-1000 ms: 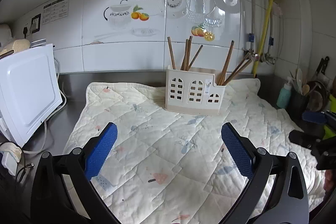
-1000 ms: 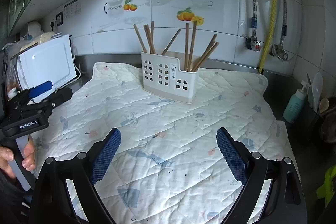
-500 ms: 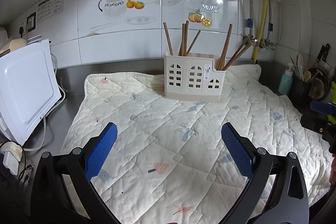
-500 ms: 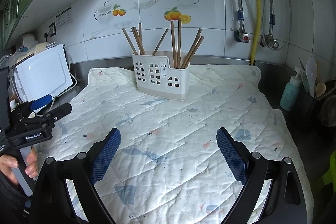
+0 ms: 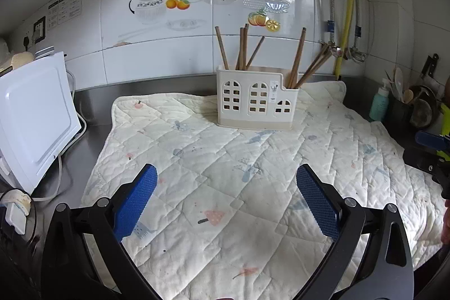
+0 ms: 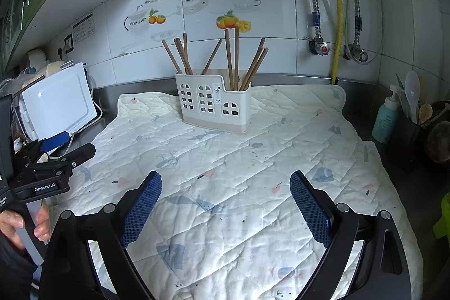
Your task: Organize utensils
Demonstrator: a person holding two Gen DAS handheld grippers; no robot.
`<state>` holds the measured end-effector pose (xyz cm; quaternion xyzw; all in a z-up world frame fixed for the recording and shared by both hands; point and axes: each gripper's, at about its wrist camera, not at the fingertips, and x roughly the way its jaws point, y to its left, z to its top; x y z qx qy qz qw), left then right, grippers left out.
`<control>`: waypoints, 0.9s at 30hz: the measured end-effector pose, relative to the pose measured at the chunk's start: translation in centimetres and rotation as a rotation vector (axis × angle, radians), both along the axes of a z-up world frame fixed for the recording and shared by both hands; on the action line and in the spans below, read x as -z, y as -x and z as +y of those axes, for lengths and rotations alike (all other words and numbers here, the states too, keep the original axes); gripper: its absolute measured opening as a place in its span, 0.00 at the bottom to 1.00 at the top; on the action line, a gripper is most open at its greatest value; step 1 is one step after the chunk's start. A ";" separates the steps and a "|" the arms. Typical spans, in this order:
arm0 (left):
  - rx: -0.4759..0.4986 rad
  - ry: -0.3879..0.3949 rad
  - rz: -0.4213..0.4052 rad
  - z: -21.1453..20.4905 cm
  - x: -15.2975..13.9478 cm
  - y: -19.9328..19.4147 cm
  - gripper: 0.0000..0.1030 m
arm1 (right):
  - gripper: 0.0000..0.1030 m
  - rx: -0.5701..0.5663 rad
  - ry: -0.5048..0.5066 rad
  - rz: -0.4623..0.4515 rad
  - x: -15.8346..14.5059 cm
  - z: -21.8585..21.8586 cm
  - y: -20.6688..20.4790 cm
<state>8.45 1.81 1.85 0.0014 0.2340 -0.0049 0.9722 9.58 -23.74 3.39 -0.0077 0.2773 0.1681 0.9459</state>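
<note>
You have one cream plastic utensil holder with arched window cut-outs (image 5: pixel 256 102) in front of you, holding nine brown wooden chopsticks (image 6: pixel 230 59): four in its taller section, five in the lower one. One quilted white mat (image 5: pixel 225 176) covers the surface, one white appliance (image 5: pixel 33 117) stands at your left, one teal bottle (image 6: pixel 386 118) at your right

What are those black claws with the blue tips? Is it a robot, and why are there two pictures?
No robot here: a person holds a hand-held gripper in each hand, and each carries a camera looking along its fingers. One picture is from the left hand-held gripper, the other from the right hand-held gripper. Both are open and hold nothing. Below them a quilted cloth covers the counter. On it stands a white holder with brown chopsticks sticking up in it.
</note>
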 end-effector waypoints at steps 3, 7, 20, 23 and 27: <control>0.009 0.004 0.007 -0.1 0.1 0.2 0.95 | 0.87 -0.003 -0.008 0.009 0.2 0.0 0.1; 0.012 0.005 0.018 -0.3 0.2 0.2 0.95 | 0.87 -0.013 -0.004 0.011 0.4 0.2 0.3; 0.030 0.008 0.024 -0.6 0.2 0.6 0.95 | 0.87 -0.021 0.016 0.002 0.5 0.4 0.5; 0.032 0.006 0.025 -0.6 0.2 0.6 0.95 | 0.87 -0.022 0.015 0.001 0.5 0.4 0.5; 0.029 0.007 0.027 -0.6 0.3 0.6 0.95 | 0.87 -0.031 0.019 0.003 0.6 0.6 0.4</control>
